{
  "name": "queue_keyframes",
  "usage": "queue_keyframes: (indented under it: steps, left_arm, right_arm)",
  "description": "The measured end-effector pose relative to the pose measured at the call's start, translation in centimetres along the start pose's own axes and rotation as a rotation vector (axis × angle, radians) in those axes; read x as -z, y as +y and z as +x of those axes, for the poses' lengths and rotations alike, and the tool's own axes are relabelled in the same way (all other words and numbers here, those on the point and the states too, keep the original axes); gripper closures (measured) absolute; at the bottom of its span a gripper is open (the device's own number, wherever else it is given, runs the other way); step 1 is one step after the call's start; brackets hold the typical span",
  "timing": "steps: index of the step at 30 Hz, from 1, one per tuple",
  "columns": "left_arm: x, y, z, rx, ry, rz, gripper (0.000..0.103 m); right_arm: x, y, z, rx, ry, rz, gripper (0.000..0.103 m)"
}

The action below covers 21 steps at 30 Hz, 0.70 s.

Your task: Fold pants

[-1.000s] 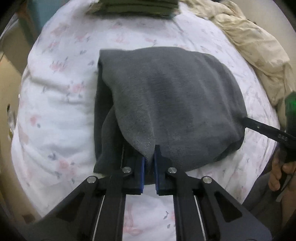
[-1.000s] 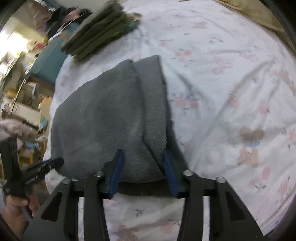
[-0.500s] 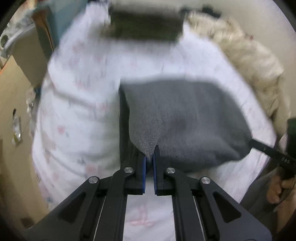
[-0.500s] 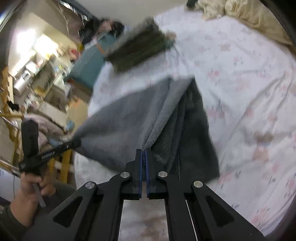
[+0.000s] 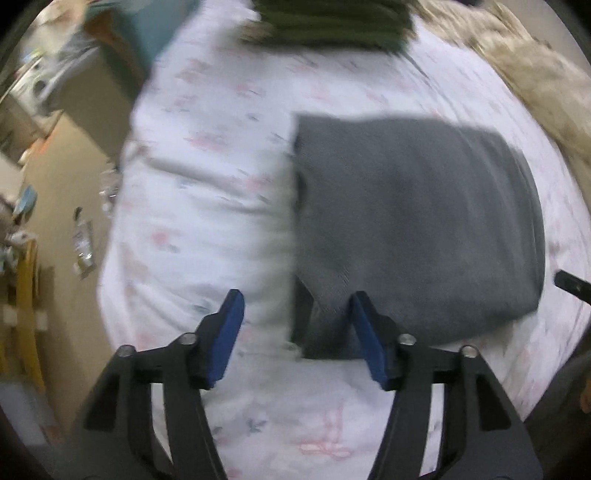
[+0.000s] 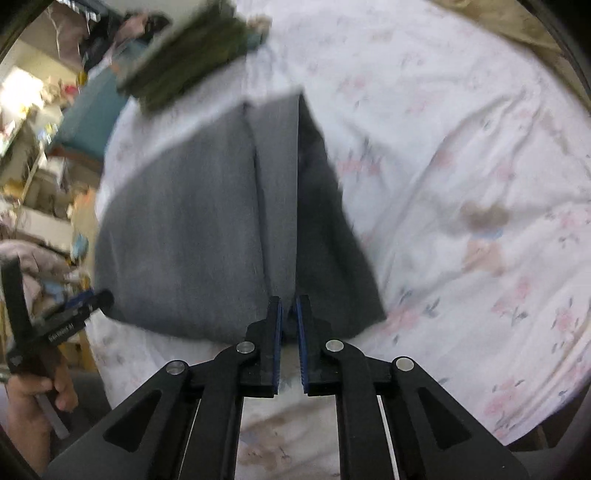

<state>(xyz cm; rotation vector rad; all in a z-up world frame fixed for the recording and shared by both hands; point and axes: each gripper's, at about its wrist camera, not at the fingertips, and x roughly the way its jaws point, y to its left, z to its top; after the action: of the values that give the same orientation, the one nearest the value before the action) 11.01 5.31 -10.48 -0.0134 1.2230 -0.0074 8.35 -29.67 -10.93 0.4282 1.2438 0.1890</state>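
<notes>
Fingers of the left gripper (image 5: pixel 297 319) stand apart, having just been opening: the near left corner of the grey pants (image 5: pixel 417 229) lies in the gap, one blue pad sits over the fabric's edge and the other is out over the bed sheet (image 5: pixel 207 192), and neither pad presses the cloth. The right gripper (image 6: pixel 289 308) shows only a narrow slit between its fingers, which have just been opening a little from fully closed; they are over the near edge of the pants (image 6: pixel 177 229), and whether any cloth is still pinched in that slit cannot be told. The pants lie folded into a thick, roughly rectangular grey bundle on the white, pink-flowered bed sheet (image 6: pixel 461 155), near its front edge. In the right wrist view a lengthwise fold line runs up the top layer from the fingers, with a darker under layer showing past it to the right. Beyond the pants, towards the far edge of the bed, lies a stack of folded olive-green clothes (image 5: pixel 328 22), clear of the grey bundle. A crumpled beige cloth (image 5: pixel 543 77) lies beyond the pants to the right. At the left edge of the right wrist view a person's hand (image 6: pixel 40 391) grips the left gripper's handle, below and left of the pants.
</notes>
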Motion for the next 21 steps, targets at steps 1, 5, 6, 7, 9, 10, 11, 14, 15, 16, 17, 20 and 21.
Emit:
queue_keyframes:
  steps: [1, 5, 6, 7, 9, 10, 11, 14, 15, 16, 17, 20, 21]
  left_arm:
    - [-0.3, 0.9, -0.5, 0.008, -0.021, -0.041, 0.046]
    - [-2.8, 3.9, -0.9, 0.087, -0.057, -0.198, 0.046]
    - [-3.5, 4.2, -0.7, 0.110, -0.056, -0.220, 0.046]
    - [-4.5, 4.5, -0.4, 0.141, -0.051, -0.240, 0.046]
    - [-6.5, 4.4, 0.5, 0.190, -0.046, -0.255, 0.046]
    - [-7.7, 4.2, 1.4, 0.232, -0.035, -0.258, 0.046]
    - [-8.4, 3.6, 2.1, 0.254, -0.018, -0.256, 0.046]
    - [-10.7, 2.6, 5.6, 0.288, 0.046, -0.244, 0.046]
    - [-11.1, 2.6, 6.5, 0.299, 0.055, -0.252, 0.046]
    - [-11.4, 2.6, 7.1, 0.313, 0.058, -0.264, 0.046]
    - [-11.7, 2.8, 7.8, 0.341, 0.062, -0.288, 0.047]
    - [-11.8, 3.1, 9.2, 0.465, 0.112, -0.350, 0.083]
    - [-11.8, 2.9, 9.5, 0.513, 0.129, -0.361, 0.094]
  right_arm:
    - [-0.5, -0.2, -0.4, -0.012, -0.019, 0.013, 0.092]
    - [-3.4, -0.6, -0.9, -0.113, -0.048, 0.083, 0.092]
    - [-4.4, -0.7, -0.7, -0.140, -0.043, 0.098, 0.092]
    - [-5.2, -0.5, -0.4, -0.149, -0.038, 0.098, 0.089]
    - [-7.4, -0.2, 0.2, -0.150, -0.034, 0.084, 0.088]
    - [-8.2, -0.2, 0.5, -0.151, -0.033, 0.085, 0.088]
    - [-9.2, -0.2, 1.0, -0.160, -0.029, 0.094, 0.088]
    - [-11.7, -0.3, 2.6, -0.197, -0.014, 0.104, 0.084]
    - [-12.2, -0.2, 3.1, -0.199, -0.011, 0.103, 0.078]
    - [-12.8, 0.0, 3.7, -0.203, -0.007, 0.097, 0.070]
    - [-13.2, 0.2, 4.2, -0.211, -0.006, 0.088, 0.064]
    - [-14.1, 2.1, 4.8, -0.236, -0.033, -0.013, 0.061]
    - [-14.1, 3.4, 5.0, -0.240, -0.030, -0.086, 0.061]
